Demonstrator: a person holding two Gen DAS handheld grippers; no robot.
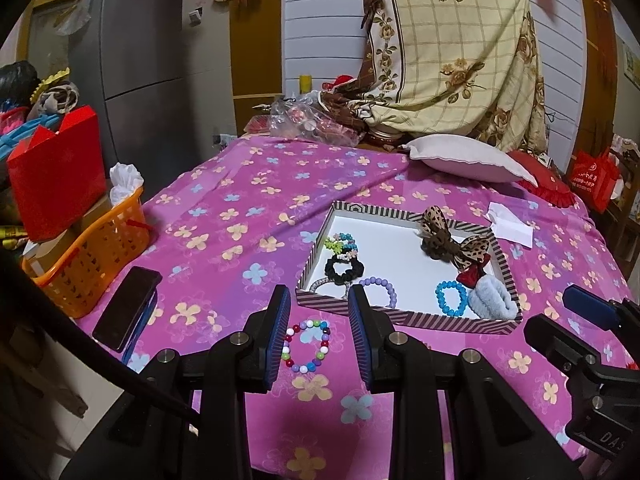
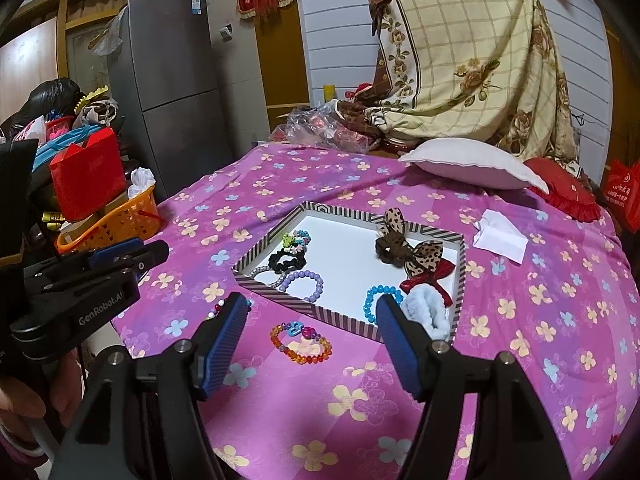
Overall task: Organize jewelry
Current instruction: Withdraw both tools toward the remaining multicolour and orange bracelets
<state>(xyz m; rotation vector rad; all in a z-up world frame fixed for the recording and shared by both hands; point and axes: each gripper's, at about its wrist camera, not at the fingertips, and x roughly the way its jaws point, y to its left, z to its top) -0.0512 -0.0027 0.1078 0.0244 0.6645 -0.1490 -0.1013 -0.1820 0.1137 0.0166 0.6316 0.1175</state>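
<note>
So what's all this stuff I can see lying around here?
striped box: one, brown-and-white stripes, white inside, on the bedspread
bedspread: one, pink with flowers, over the whole surface
multicolour bead bracelet: one, on the bedspread, between the left tool's fingers, untouched
orange bead bracelet: one, with blue and pink charms, before the box
purple bead bracelet: one, in the box
blue bead bracelet: one, in the box
black scrunchie: one, in the box
leopard bows: two, in the box
red bow: one, in the box
phone: one, black, left
orange basket: one, left edge
pillow: one, white, far side
left tool: open
right tool: open
</note>
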